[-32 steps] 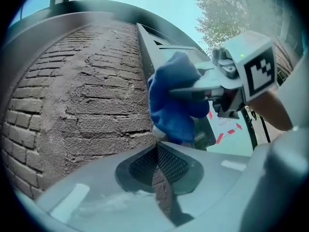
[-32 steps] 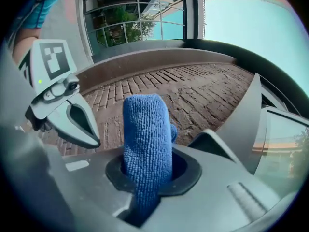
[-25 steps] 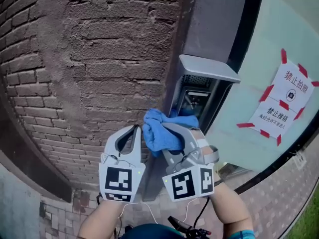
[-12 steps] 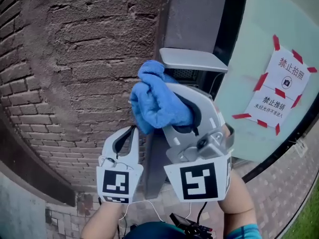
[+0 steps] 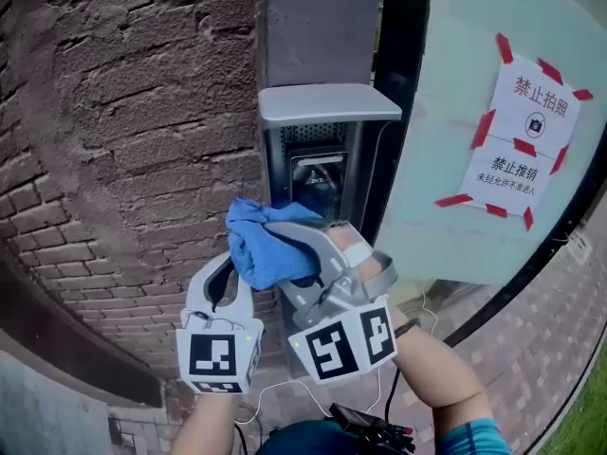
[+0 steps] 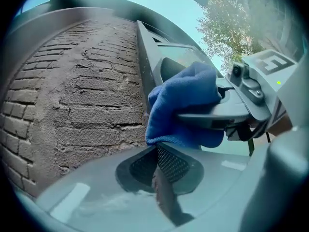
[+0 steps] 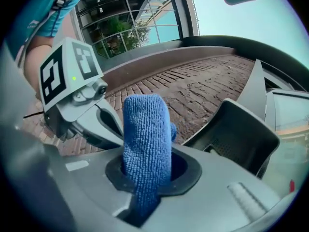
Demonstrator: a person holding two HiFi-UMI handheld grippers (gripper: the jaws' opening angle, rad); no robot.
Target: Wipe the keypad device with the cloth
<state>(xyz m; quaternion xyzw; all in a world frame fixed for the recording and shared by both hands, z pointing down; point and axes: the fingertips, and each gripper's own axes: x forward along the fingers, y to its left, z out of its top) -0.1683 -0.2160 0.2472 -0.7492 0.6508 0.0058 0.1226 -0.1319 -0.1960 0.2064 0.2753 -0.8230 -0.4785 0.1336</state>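
We hold the blue cloth (image 5: 267, 251) in the fingers of our right gripper (image 5: 285, 240), just below the keypad device (image 5: 322, 145) on a gray post (image 5: 313, 27) between brick wall (image 5: 123, 112) and glass (image 5: 436, 188), with our left gripper (image 5: 230, 271) closed and empty.

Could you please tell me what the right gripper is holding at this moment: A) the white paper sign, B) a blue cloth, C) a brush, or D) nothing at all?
B: the right gripper view shows the right gripper shut on the blue cloth.
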